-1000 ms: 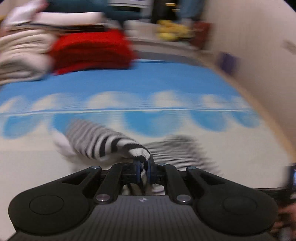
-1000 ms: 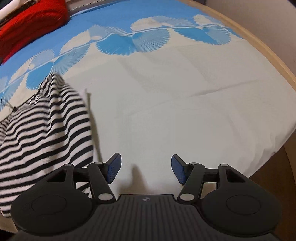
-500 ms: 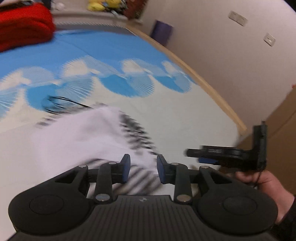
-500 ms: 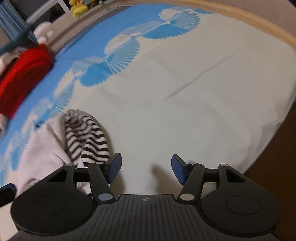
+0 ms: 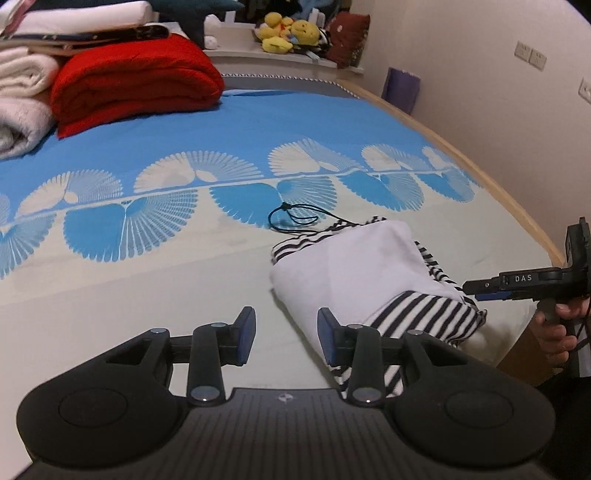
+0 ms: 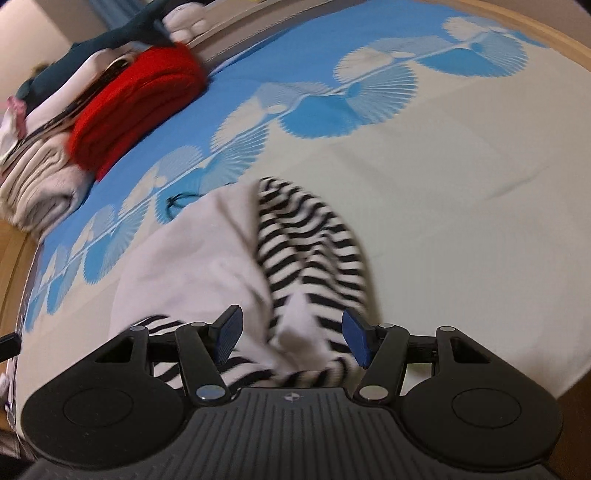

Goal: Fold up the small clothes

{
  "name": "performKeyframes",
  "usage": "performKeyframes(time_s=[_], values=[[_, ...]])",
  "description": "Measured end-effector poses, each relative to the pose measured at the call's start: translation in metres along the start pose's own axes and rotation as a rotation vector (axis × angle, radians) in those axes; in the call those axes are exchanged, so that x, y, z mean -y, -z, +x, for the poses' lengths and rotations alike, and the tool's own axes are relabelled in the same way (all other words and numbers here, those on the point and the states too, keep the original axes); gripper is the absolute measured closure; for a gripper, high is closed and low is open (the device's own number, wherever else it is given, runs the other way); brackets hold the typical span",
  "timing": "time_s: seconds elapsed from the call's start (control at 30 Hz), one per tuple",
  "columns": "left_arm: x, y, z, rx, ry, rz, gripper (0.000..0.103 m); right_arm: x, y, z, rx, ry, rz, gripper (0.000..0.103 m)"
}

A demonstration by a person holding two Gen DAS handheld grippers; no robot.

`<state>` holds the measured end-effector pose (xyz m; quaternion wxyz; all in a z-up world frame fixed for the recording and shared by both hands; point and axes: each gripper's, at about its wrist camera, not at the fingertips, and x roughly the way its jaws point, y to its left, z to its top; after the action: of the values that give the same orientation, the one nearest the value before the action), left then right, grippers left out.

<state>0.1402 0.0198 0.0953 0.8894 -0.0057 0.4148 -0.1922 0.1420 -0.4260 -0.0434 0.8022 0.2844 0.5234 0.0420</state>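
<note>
Bed sheet, striped garment, yellow plush toys in left view only

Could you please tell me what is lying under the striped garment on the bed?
The striped garment lies directly on the bedsheet; a black cord emerges from beneath its far edge. Anything else underneath is covered.
</note>
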Motion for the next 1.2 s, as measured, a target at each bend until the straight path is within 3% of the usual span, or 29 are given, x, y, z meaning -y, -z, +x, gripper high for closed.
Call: performKeyframes(time_s=[0.07, 0.13, 0.23, 0.3, 0.37, 0.4, 0.47, 0.53, 0.7, 0.77, 0.87, 0.93, 1.0, 1.1, 1.17, 1.2], values=[[-0.011, 0.016, 0.006, 0.014, -0.007, -0.012, 0.062, -0.007, 0.002, 0.007, -0.026, -0.005, -0.022, 0.042], [-0.007, 0.018, 0.018, -0.049, -0.083, 0.021, 0.064, -0.012, 0.004, 0.014, -0.055, -0.015, -0.039, 0.041], [0.000, 0.010, 0.019, -0.002, -0.052, 0.052, 0.061, -0.019, 0.006, 0.023, -0.081, -0.012, -0.063, 0.042], [0.003, 0.009, 0.022, 0.000, -0.037, 0.066, 0.060, -0.023, 0.008, 0.027, -0.093, -0.013, -0.080, 0.052], [0.007, 0.010, 0.027, -0.021, -0.025, 0.078, 0.060, -0.027, 0.010, 0.026, -0.090, -0.036, -0.095, 0.070], [0.010, 0.010, 0.031, -0.033, -0.013, 0.084, 0.060, -0.029, 0.011, 0.024, -0.079, -0.041, -0.109, 0.073], [0.016, 0.010, 0.033, -0.027, 0.014, 0.103, 0.058, -0.031, 0.013, 0.016, -0.058, -0.066, -0.126, 0.092], [0.021, 0.010, 0.034, -0.020, 0.035, 0.111, 0.054, -0.024, 0.010, 0.001, -0.010, -0.118, -0.089, 0.094], [0.032, 0.012, 0.039, 0.002, 0.106, 0.104, 0.054, 0.020, 0.006, -0.069, 0.210, -0.358, 0.131, 0.098], [0.042, 0.012, 0.039, 0.021, 0.161, 0.124, 0.054, 0.034, 0.010, -0.084, 0.229, -0.347, 0.144, 0.103], [0.060, 0.017, 0.044, 0.013, 0.218, 0.179, 0.052, 0.055, 0.017, -0.068, 0.094, -0.235, 0.182, 0.103], [0.073, 0.023, 0.053, -0.019, 0.225, 0.228, 0.052, 0.054, 0.022, -0.055, 0.020, -0.154, 0.134, 0.103], [0.082, 0.027, 0.061, -0.041, 0.205, 0.272, 0.052, 0.047, 0.023, -0.047, 0.000, -0.112, 0.080, 0.102], [0.087, 0.030, 0.069, -0.054, 0.190, 0.277, 0.052, 0.042, 0.018, -0.050, 0.037, -0.112, 0.080, 0.095], [0.083, 0.030, 0.070, -0.055, 0.179, 0.258, 0.052, 0.043, 0.014, -0.048, 0.059, -0.102, 0.123, 0.053], [0.082, 0.030, 0.071, -0.055, 0.170, 0.248, 0.052, 0.043, 0.012, -0.046, 0.069, -0.090, 0.137, 0.042]])
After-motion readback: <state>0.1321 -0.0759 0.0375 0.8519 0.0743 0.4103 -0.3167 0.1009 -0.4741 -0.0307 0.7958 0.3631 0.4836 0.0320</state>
